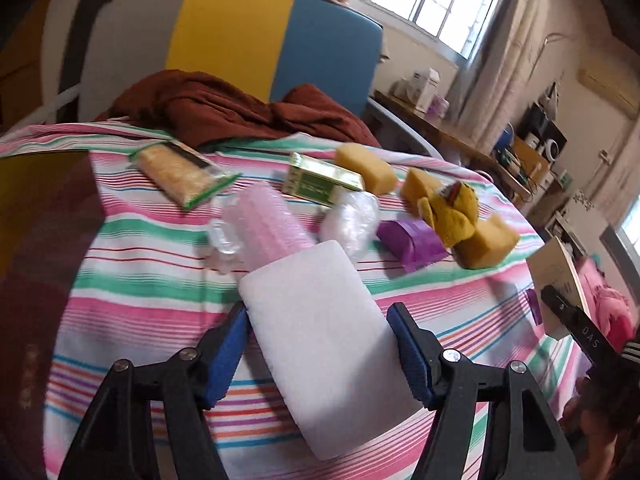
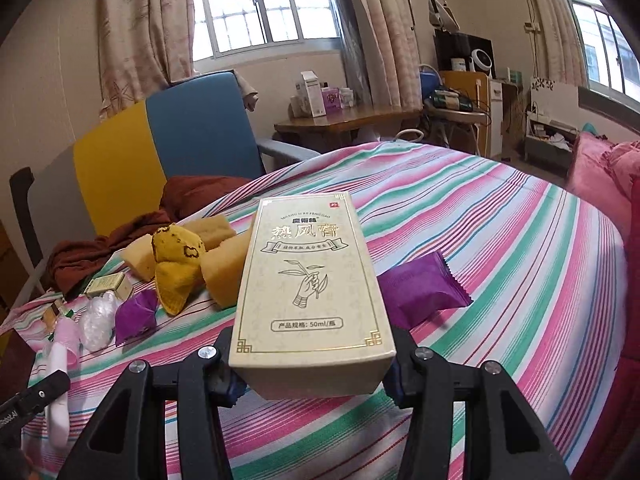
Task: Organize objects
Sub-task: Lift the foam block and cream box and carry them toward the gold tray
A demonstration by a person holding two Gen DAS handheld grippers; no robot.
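My left gripper [image 1: 318, 312] is shut on a white foam block [image 1: 312, 280], its blue pads [image 1: 230, 344] against the block's two long sides, which it holds tilted above the striped bedsheet [image 1: 140, 280]. In the right wrist view my right gripper [image 2: 312, 376] is shut on a tall cream carton with gold print [image 2: 312, 280]; its fingertips are hidden behind the carton. That carton and a black finger also show at the right edge of the left wrist view. On the sheet lie yellow sponges [image 1: 366, 168], a yellow soft toy [image 1: 452, 208], a purple packet [image 1: 412, 242] and a green box [image 1: 320, 180].
A pink ribbed cup stack [image 1: 264, 220], crumpled clear plastic [image 1: 352, 216] and a bagged snack [image 1: 180, 172] lie further left. A brown cloth [image 1: 224, 112] is bunched in front of a yellow and blue chair [image 1: 280, 40]. A second purple packet [image 2: 420, 292] lies beside the carton. A dark panel [image 1: 40, 240] stands at the left.
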